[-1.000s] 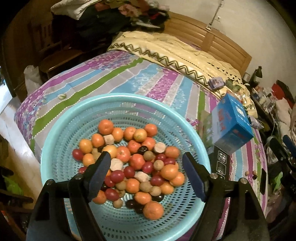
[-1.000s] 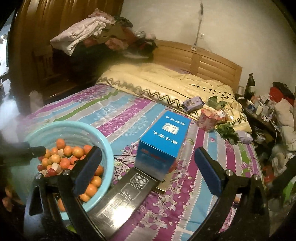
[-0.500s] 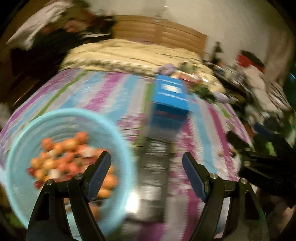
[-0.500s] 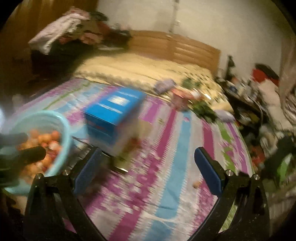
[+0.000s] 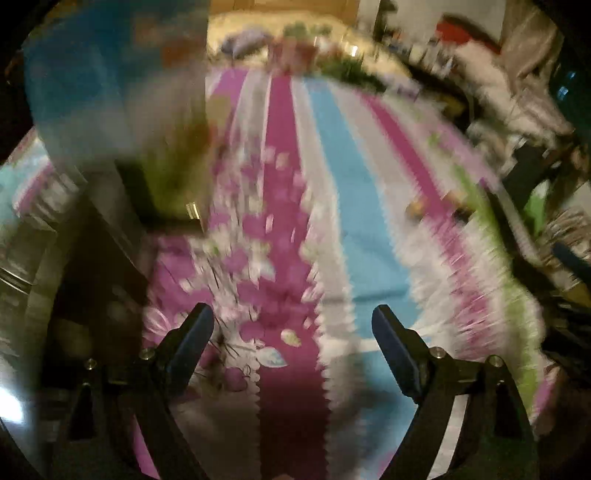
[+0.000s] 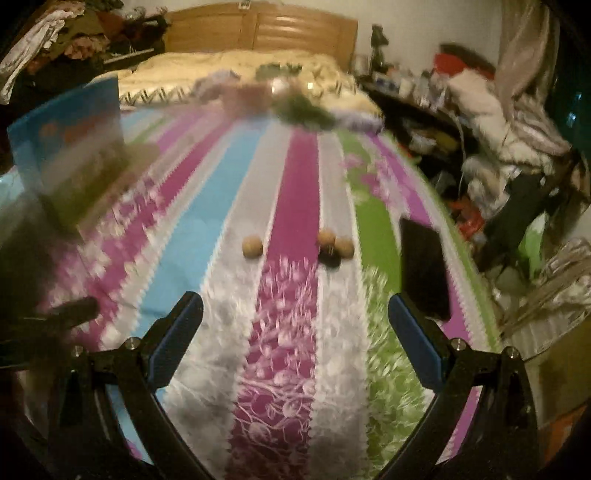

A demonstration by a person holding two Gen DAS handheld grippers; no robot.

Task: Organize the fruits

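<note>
Three small tan round fruits and a dark one lie on the striped bedspread (image 6: 295,177): one tan fruit (image 6: 252,246) alone, two tan fruits (image 6: 326,237) (image 6: 344,246) beside a dark fruit (image 6: 330,259). My right gripper (image 6: 293,315) hovers open just short of them, nothing between its fingers. In the blurred left wrist view my left gripper (image 5: 291,328) is over the bedspread (image 5: 284,221), its jaws opening with nothing between them; a small fruit (image 5: 415,206) shows as a smear far right. The other gripper's tip (image 6: 75,308) enters at the left of the right wrist view.
A blue box (image 6: 70,147) stands at the left on the bed, a dark flat phone-like slab (image 6: 423,269) lies right of the fruits near the bed edge. Pillows, greens and a wooden headboard (image 6: 258,27) are beyond; cluttered furniture (image 6: 480,122) fills the right side.
Both grippers swung right and down, away from the turquoise basket of fruit, which has left both views. The loose fruits on the bedspread now sit ahead of the right gripper. The left jaws stand wider.
</note>
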